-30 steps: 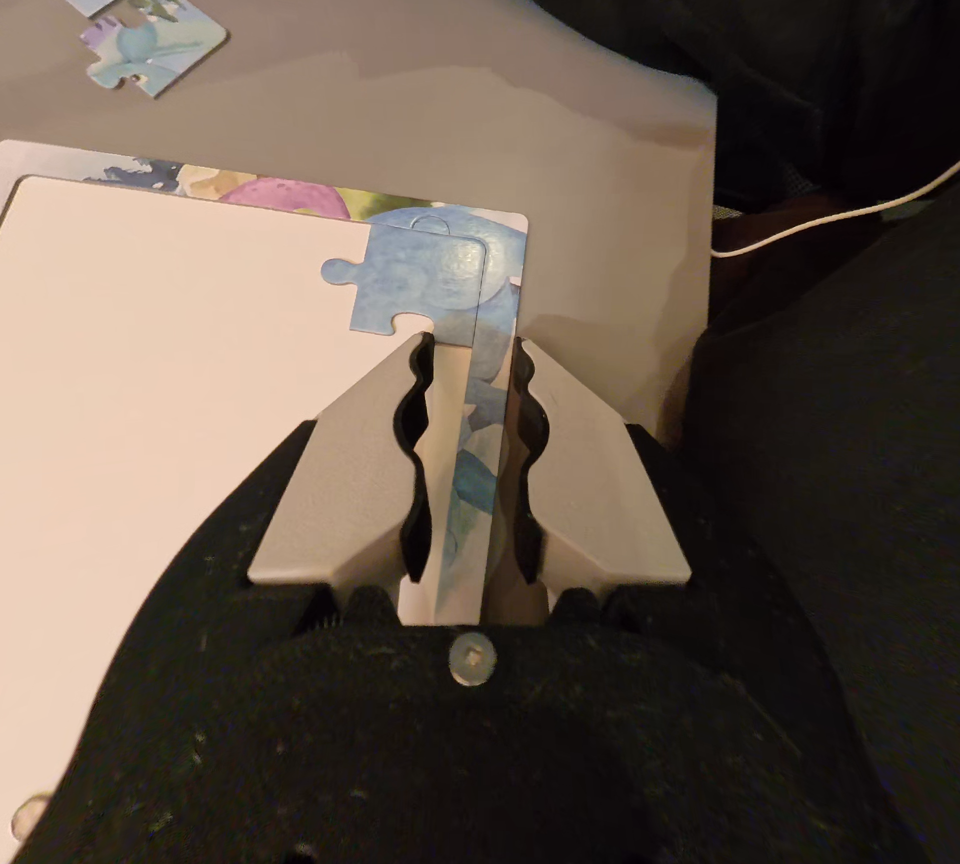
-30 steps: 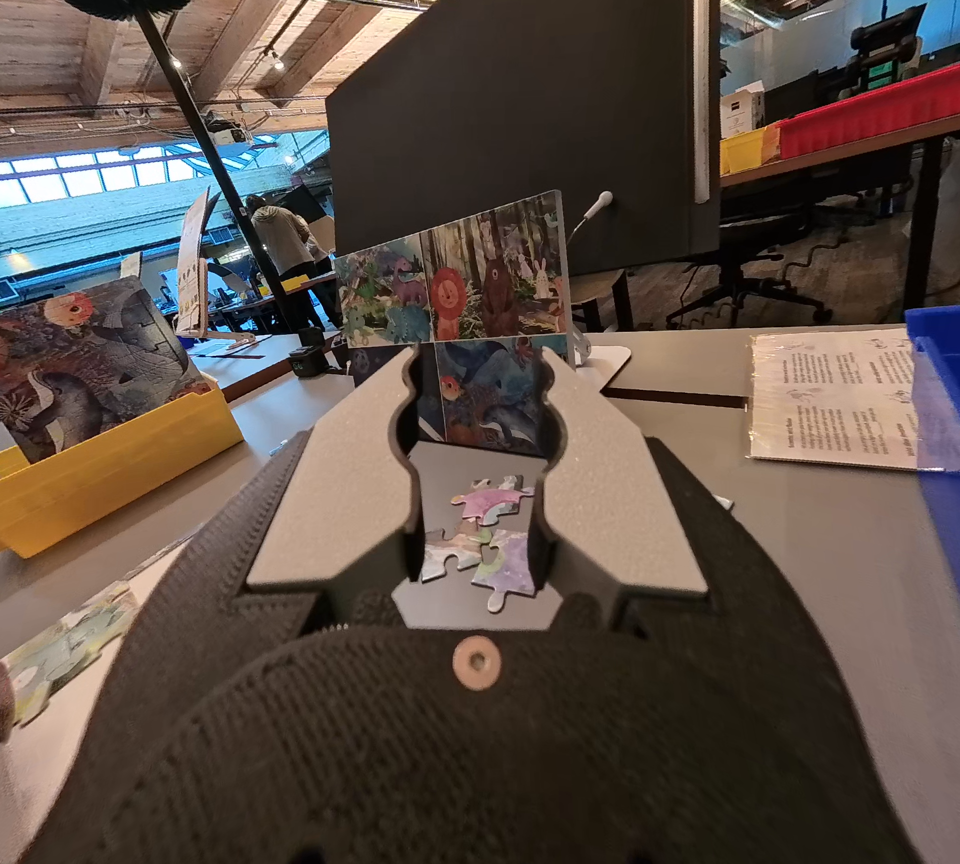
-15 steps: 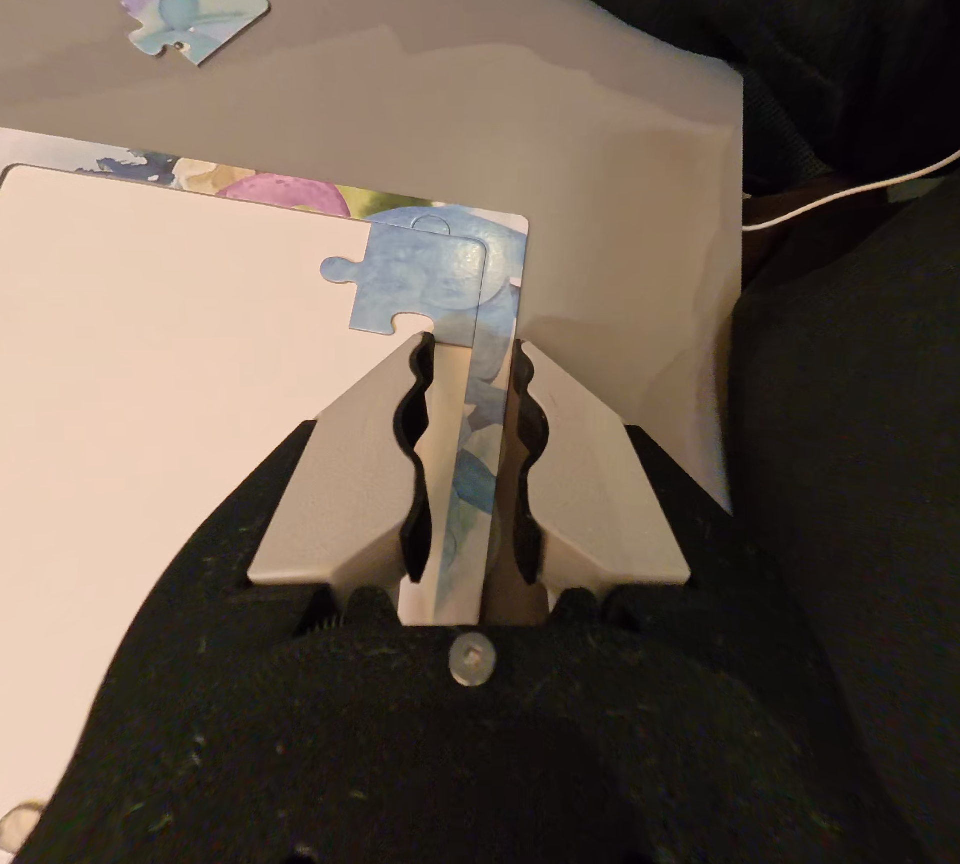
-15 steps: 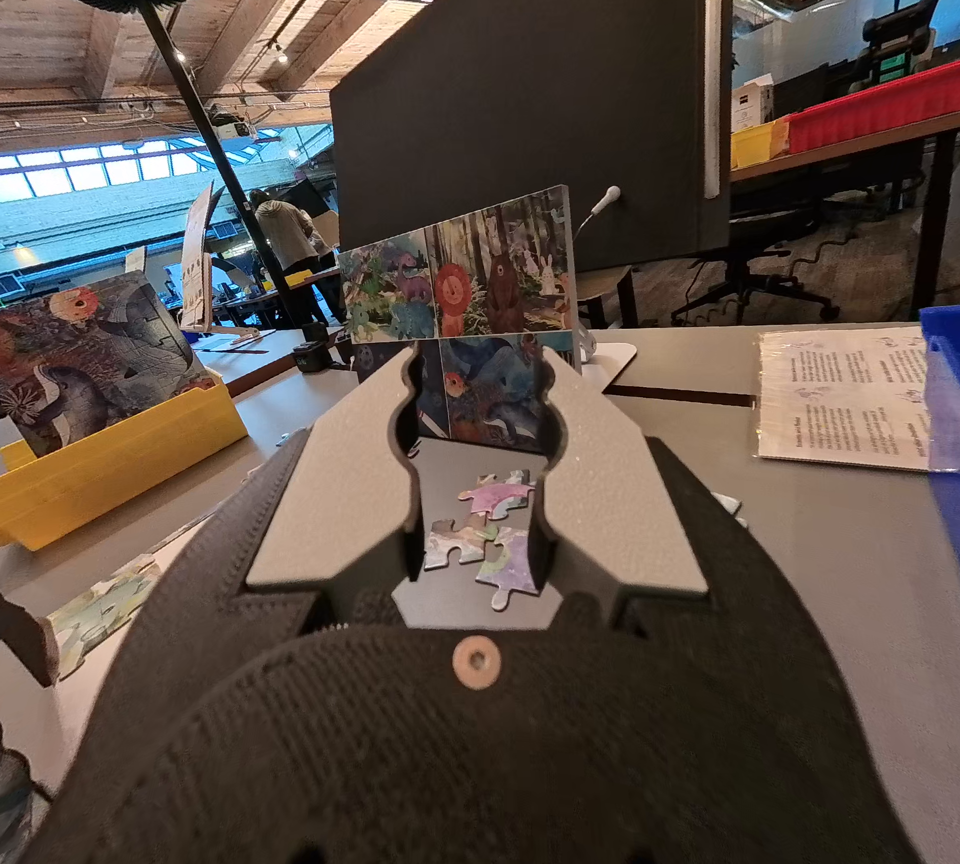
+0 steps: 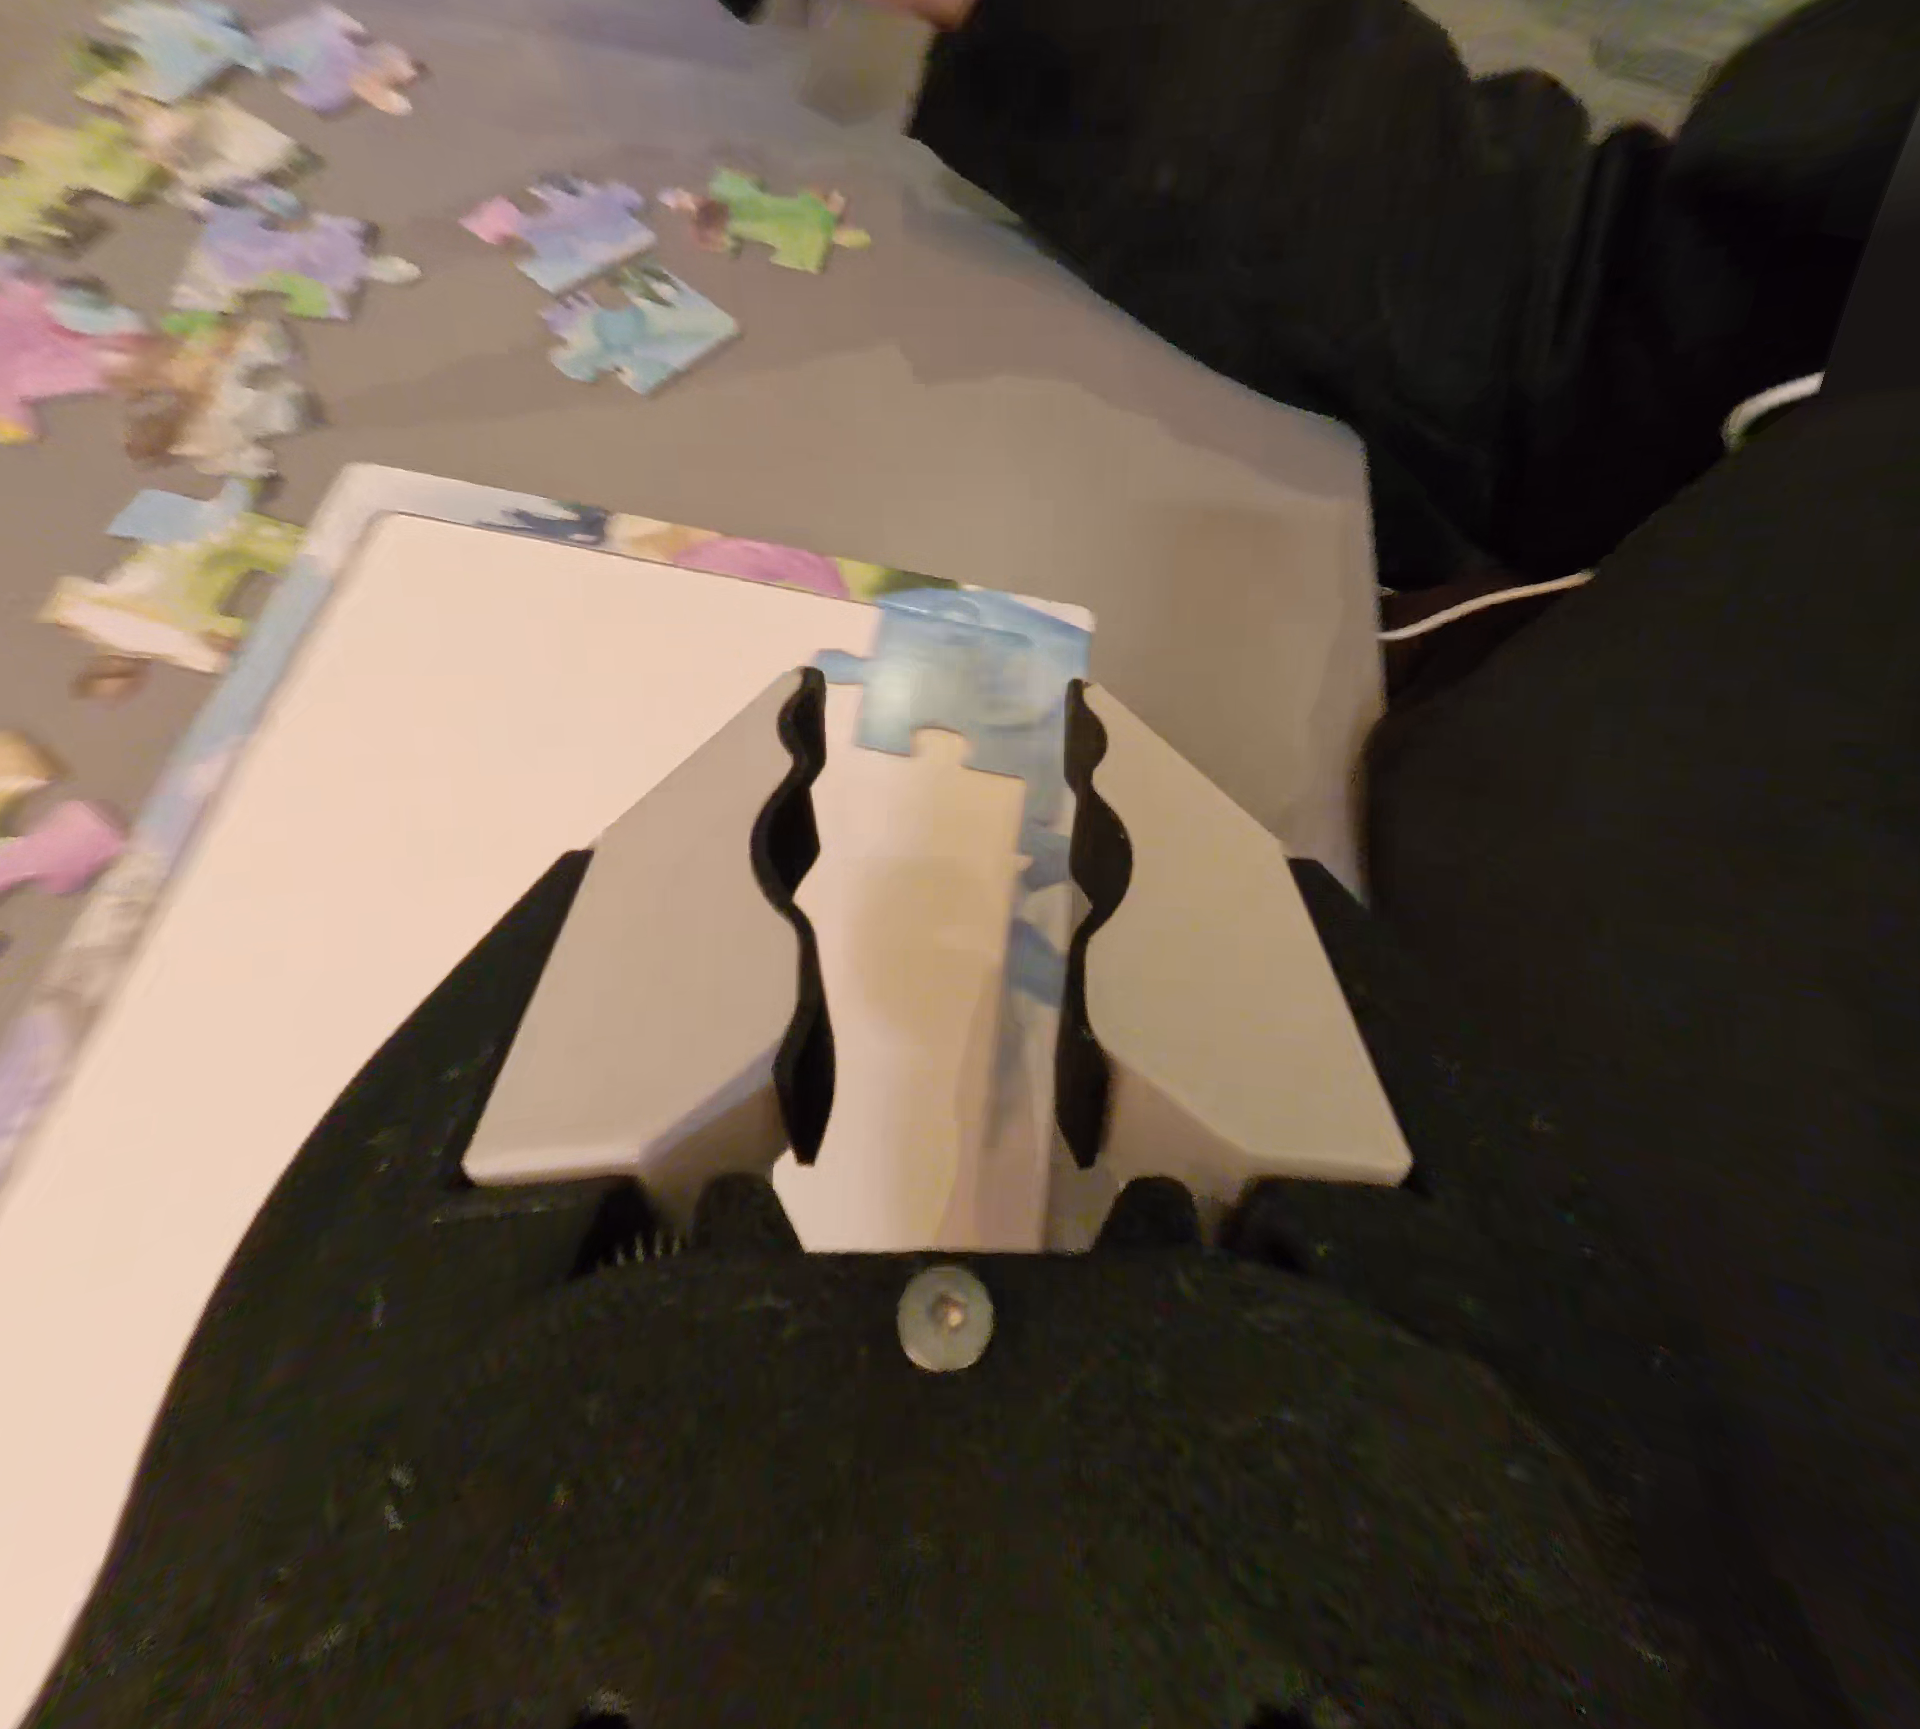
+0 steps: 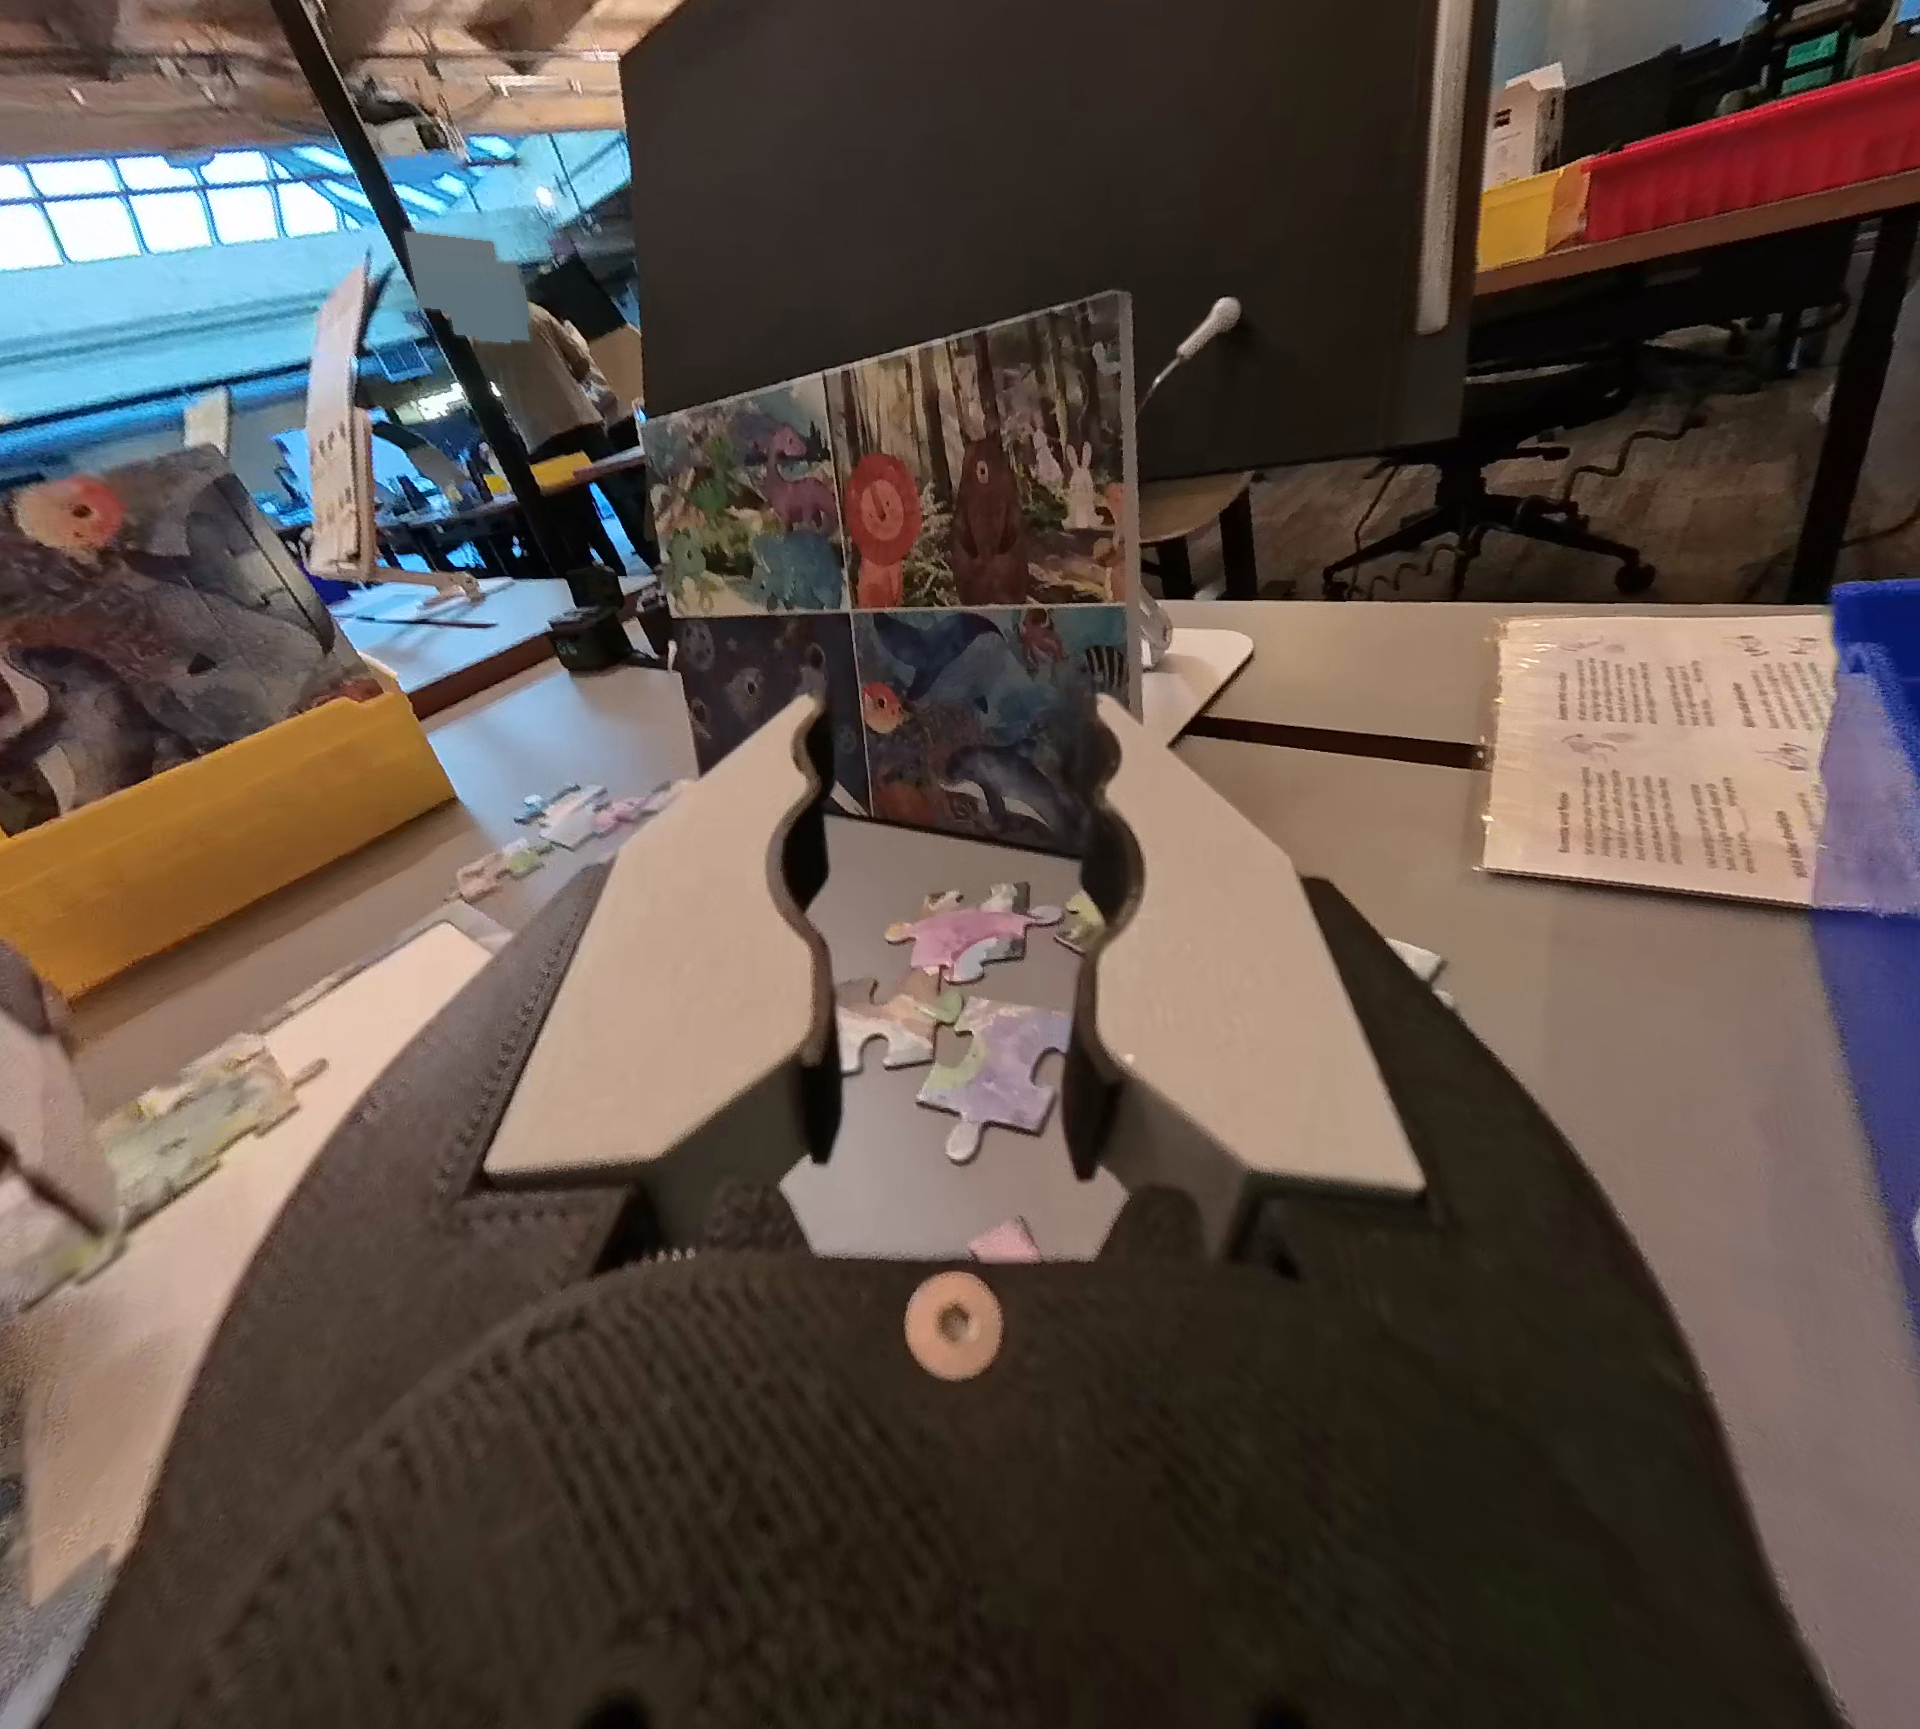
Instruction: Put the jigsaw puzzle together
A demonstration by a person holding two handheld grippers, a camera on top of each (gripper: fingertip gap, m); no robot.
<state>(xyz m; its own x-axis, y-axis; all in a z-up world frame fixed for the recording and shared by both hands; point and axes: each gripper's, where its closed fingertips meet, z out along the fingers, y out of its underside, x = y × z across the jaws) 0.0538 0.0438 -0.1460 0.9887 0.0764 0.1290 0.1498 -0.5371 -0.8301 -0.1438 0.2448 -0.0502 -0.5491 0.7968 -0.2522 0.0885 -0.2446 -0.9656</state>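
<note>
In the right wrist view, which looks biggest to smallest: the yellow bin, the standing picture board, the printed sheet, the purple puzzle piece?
1. Picture board
2. Yellow bin, cut off at the edge, so unsure against the board
3. Printed sheet
4. Purple puzzle piece, smallest though nearest

A blue corner piece (image 5: 961,677) is seated in the white puzzle tray (image 5: 436,744) at frame centre — loose pastel pieces (image 5: 613,277) are scattered upper left.

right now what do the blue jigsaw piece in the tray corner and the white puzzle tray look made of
The blue jigsaw piece looks like printed cardboard: thin, flat, die-cut tab and notch, slightly glossy watercolour print. The white puzzle tray seems to be smooth matte card or board with a thin raised printed border, though blur leaves plastic possible.
</note>
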